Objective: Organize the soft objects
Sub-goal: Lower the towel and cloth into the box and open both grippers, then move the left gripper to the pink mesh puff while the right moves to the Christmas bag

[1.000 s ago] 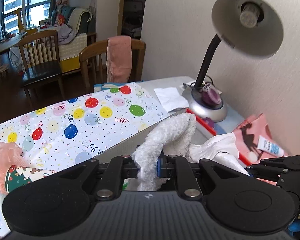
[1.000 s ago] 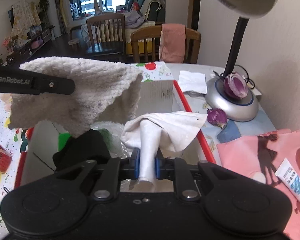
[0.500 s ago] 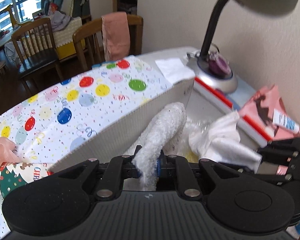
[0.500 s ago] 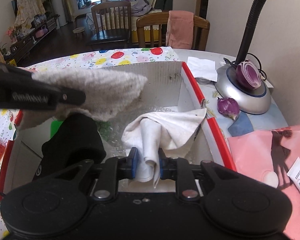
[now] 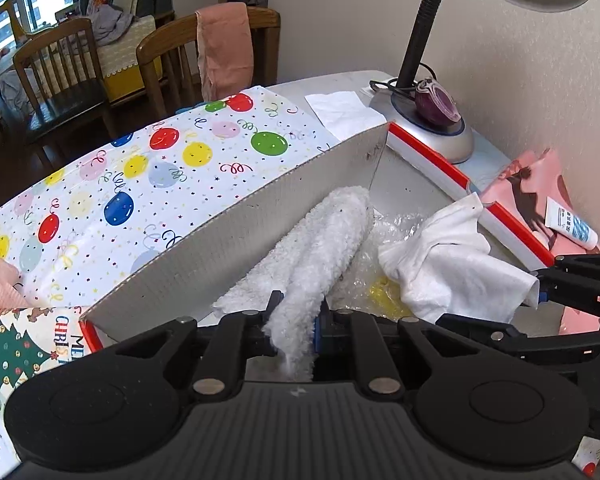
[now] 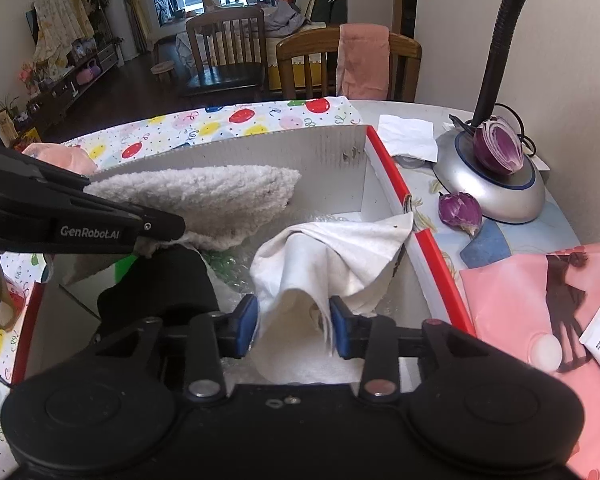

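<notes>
- White fluffy towel (image 5: 324, 240) is pinched tight in the left gripper (image 5: 296, 326), and it lies long inside the box (image 5: 236, 240), by the grey cardboard wall
- Thin white cloth (image 6: 332, 256) is also in the box, on the side by the red edge, with one corner up on that edge
- The right gripper (image 6: 294, 326) is letting go: its blue fingers (image 6: 246, 324) are spreading, and the cloth sits loose between them, not squeezed
- A black soft thing (image 6: 160, 284) lies in the box too, just beside the cloth, on crinkly plastic wrap (image 5: 384, 236)
- What could go wrong, I think: the cloth may catch on a finger when the right gripper pulls back, and come out of the box again
- The corner on the red edge could slide out onto the counter (image 6: 432, 208)
- The two grippers are near each other, so one could bump the other
- If the left gripper lets go too high, the towel may flop over the wall
</notes>
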